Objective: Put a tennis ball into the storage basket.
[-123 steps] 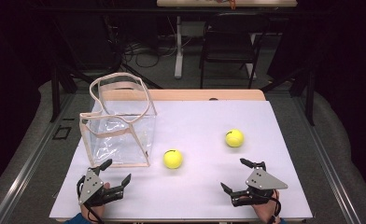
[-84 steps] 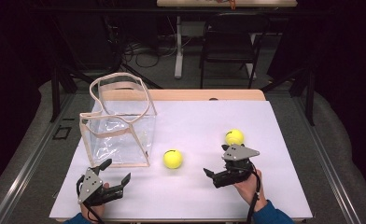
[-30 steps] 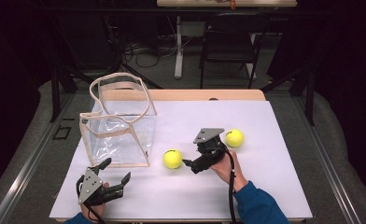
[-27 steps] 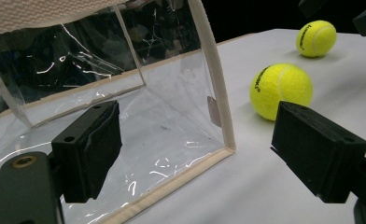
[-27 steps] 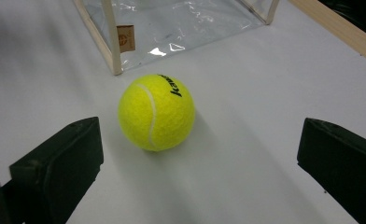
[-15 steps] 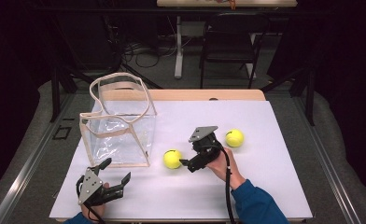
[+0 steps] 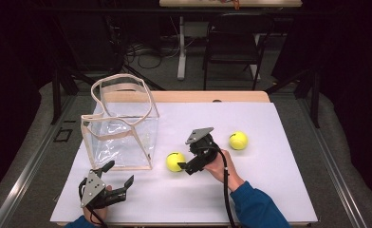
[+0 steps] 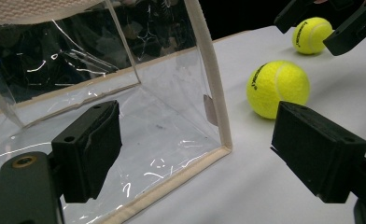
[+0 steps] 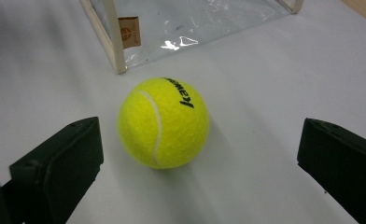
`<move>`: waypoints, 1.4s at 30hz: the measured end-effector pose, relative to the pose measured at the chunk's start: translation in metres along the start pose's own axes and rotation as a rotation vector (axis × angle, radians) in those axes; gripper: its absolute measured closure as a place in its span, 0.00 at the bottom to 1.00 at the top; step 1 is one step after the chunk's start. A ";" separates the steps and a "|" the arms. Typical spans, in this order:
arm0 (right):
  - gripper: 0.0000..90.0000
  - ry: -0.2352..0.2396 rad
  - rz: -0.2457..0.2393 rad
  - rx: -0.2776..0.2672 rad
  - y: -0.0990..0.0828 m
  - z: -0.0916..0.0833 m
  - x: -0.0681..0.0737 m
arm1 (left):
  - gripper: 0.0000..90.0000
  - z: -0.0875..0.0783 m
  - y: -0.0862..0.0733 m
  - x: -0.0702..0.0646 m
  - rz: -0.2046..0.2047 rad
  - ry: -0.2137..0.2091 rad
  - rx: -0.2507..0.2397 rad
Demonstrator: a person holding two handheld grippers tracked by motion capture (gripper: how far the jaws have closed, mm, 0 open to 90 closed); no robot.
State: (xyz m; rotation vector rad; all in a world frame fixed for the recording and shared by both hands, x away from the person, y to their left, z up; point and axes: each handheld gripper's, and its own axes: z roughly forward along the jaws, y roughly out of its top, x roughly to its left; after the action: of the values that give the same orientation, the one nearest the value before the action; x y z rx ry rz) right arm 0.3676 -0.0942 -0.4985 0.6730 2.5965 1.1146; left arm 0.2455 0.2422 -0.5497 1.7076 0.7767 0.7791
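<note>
I judge the work barely begun: the clear bag holds nothing, and both tennis balls lie on the white table. My right gripper is spread wide with the near ball lying between its jaws, not yet touched. The far ball waits behind. My left gripper rests open just before the bag.

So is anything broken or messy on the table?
Nothing broken or spilled. The clear bag stands upright, though its rim sags and looks wavy. Two balls lie loose on the table; the right gripper is open around the near ball.
</note>
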 end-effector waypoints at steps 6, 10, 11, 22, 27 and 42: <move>0.00 0.014 0.006 0.009 0.001 0.007 0.001 | 0.18 -0.001 0.001 -0.001 0.002 -0.001 -0.004; 0.00 0.016 0.000 0.020 0.002 0.013 0.003 | 0.18 -0.001 0.000 0.000 -0.001 0.001 -0.002; 0.00 0.017 -0.005 0.023 0.003 0.015 0.003 | 0.18 -0.001 0.000 0.000 -0.001 0.000 0.000; 0.00 0.021 -0.016 0.055 0.005 0.029 0.009 | 0.18 -0.001 0.000 0.000 -0.003 -0.005 0.001; 0.00 0.031 -0.021 0.064 0.006 0.034 0.013 | 0.18 -0.001 0.001 0.000 0.002 -0.004 0.000; 0.00 0.037 -0.017 0.052 0.005 0.043 0.015 | 0.18 0.000 0.000 0.002 0.002 -0.006 0.007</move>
State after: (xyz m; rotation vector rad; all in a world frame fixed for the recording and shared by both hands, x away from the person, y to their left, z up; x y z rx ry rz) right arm 0.3724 -0.0570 -0.5249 0.6464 2.6655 1.0680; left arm 0.2467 0.2433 -0.5492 1.7163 0.7752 0.7733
